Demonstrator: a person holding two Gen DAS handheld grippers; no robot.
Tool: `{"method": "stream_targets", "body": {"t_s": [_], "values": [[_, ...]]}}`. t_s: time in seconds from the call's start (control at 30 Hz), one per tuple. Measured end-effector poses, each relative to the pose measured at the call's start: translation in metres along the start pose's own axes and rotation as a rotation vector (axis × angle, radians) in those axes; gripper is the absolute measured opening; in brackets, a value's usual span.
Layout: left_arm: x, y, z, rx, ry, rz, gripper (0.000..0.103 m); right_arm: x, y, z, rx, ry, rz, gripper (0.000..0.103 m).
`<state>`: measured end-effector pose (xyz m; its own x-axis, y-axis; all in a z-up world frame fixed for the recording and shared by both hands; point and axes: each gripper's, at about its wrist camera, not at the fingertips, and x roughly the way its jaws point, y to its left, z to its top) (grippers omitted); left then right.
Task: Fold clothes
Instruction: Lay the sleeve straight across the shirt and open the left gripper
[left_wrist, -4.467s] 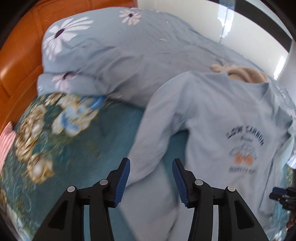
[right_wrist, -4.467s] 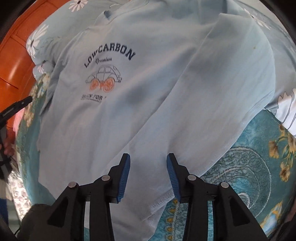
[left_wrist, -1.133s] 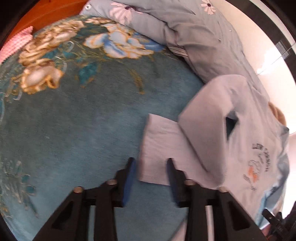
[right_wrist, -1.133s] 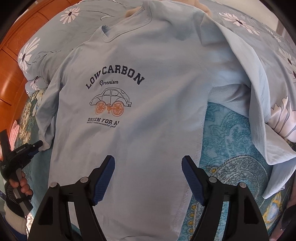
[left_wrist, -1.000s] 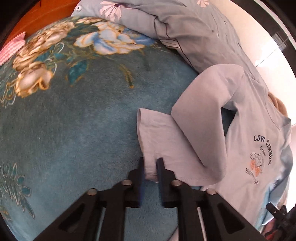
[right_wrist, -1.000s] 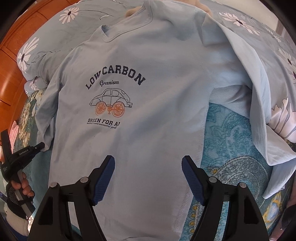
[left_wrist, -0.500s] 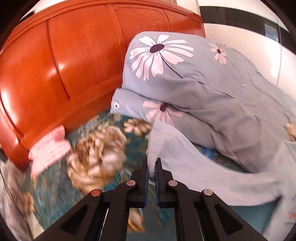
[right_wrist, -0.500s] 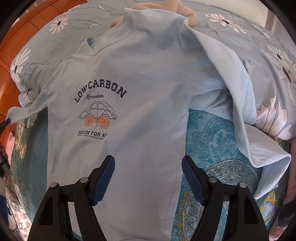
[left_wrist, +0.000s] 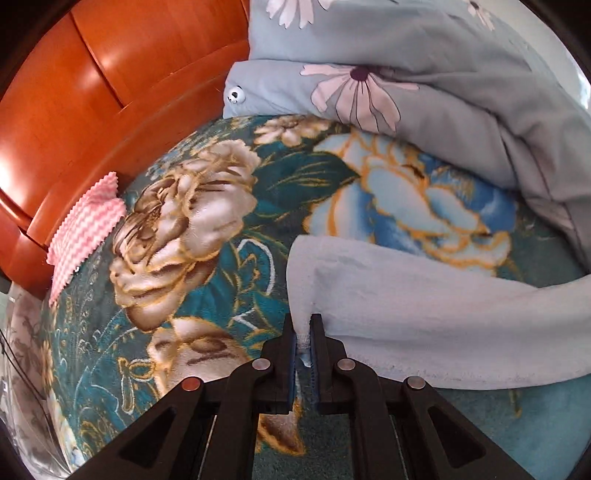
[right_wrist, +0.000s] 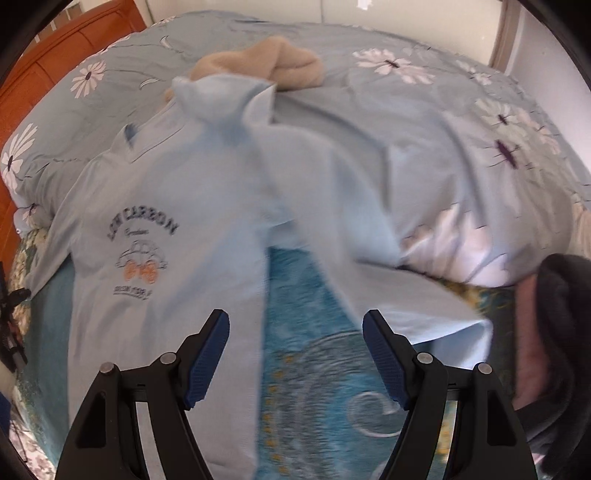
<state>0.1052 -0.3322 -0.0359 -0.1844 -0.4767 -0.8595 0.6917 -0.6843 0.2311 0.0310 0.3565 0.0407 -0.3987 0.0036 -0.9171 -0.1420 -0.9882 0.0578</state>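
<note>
- Left gripper (left_wrist: 303, 345): jaws pressed together, pinching the cuff edge of the shirt's sleeve (left_wrist: 424, 314). A bit of pale fabric shows between the blue pads (left_wrist: 292, 363).
- From that pinch the sleeve runs off to the right, lying across the teal floral blanket (left_wrist: 192, 229) on the bed.
- Past the sleeve there's a grey-blue duvet (left_wrist: 424, 74) with daisy prints, bunched up toward the head of the bed and touching the orange wooden headboard (left_wrist: 110, 74).
- A pink zigzag cloth (left_wrist: 86, 225) sits wedged at the left edge of the bed, right against the headboard.
- Right gripper (right_wrist: 295, 354): jaws spread wide, holding nothing, hovering above the lower part of the shirt (right_wrist: 155, 229) and the bare blanket (right_wrist: 314, 369) beside it.
- The shirt is light blue, front up, with a "LOW CARBON" print and a little car. Its collar end lies up on the duvet (right_wrist: 406, 129), its hem toward the near edge of the bed.
- The shirt's other sleeve (right_wrist: 424, 314) trails down toward the near right, with its cuff just past the right jaw. That view is pretty motion-blurred, so I can't tell if the cuff is lying flat.
- A tan bundle (right_wrist: 266, 66) sits on the duvet just beyond the collar.
</note>
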Motion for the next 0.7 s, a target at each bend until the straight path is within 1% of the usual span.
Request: {"method": "stream_targets", "body": {"t_s": [0.07,0.17,0.27,0.33,0.37,0.43,0.53,0.6,0.63,0.67,0.7], "values": [[-0.002,0.001,0.004,-0.015,0.001,-0.015,0.01,-0.002,-0.018,0.002,-0.002,0.007,-0.041,0.076],[-0.007,0.01,0.012,-0.051,0.027,-0.063,0.011,0.001,-0.035,-0.005,-0.014,0.042,-0.078,0.076],[-0.015,0.02,0.011,-0.075,0.033,-0.083,0.017,0.009,-0.04,-0.012,-0.052,0.076,-0.097,0.076],[-0.025,0.03,0.007,-0.092,0.024,-0.079,0.03,0.014,-0.037,-0.013,-0.09,0.083,-0.101,0.076],[-0.032,0.035,0.004,-0.107,0.018,-0.07,0.032,0.015,-0.033,-0.012,-0.114,0.072,-0.107,0.076],[-0.046,0.047,-0.006,-0.153,0.013,-0.086,0.041,0.017,-0.025,-0.008,-0.157,0.051,-0.112,0.076],[-0.063,0.057,-0.025,-0.212,0.024,-0.129,0.044,0.024,-0.013,0.0,-0.184,0.051,-0.076,0.075],[-0.073,0.058,-0.038,-0.229,0.036,-0.152,0.044,0.03,-0.011,0.001,-0.185,0.067,-0.084,0.067],[-0.076,0.056,-0.043,-0.228,0.039,-0.161,0.044,0.032,-0.013,0.001,-0.172,0.076,-0.087,0.056],[-0.08,0.054,-0.048,-0.226,0.041,-0.17,0.044,0.034,-0.016,0.001,-0.159,0.084,-0.09,0.041],[-0.084,0.052,-0.053,-0.224,0.042,-0.178,0.045,0.036,-0.018,0.001,-0.146,0.093,-0.093,0.033]]}}
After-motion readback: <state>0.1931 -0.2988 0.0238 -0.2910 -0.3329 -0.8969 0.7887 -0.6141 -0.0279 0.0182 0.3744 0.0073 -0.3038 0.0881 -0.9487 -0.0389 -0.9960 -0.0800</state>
